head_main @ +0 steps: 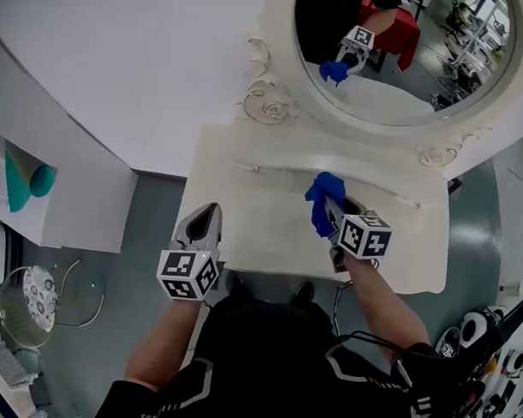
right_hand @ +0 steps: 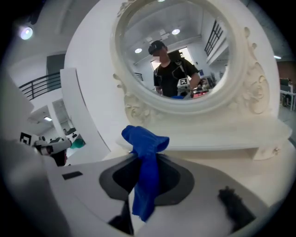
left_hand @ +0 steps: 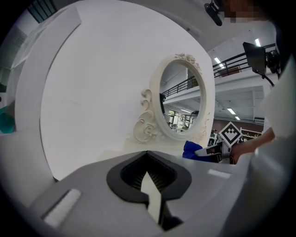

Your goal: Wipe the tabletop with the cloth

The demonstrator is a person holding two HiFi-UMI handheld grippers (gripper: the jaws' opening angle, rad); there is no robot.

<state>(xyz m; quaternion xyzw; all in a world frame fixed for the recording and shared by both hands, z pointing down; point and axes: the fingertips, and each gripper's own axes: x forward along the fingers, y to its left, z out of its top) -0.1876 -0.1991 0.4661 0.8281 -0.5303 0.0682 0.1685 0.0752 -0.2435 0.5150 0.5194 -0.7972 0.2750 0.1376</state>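
Observation:
A blue cloth (head_main: 318, 197) hangs bunched from my right gripper (head_main: 330, 208), which is shut on it above the middle-right of the cream tabletop (head_main: 261, 225). In the right gripper view the cloth (right_hand: 145, 159) sticks up out of the closed jaws and droops down between them. My left gripper (head_main: 212, 212) is at the table's front left corner, shut, with nothing in it. From the left gripper view its jaws (left_hand: 147, 155) meet at the tip, and the cloth (left_hand: 191, 149) and the right gripper show to the right.
An oval mirror (head_main: 404, 55) in a carved cream frame stands at the table's back, above a low ledge (right_hand: 208, 139). A white wall panel (head_main: 121, 62) lies behind on the left. A teal cup (head_main: 40, 181) and a wire stand (head_main: 36, 299) are at the left, above grey floor.

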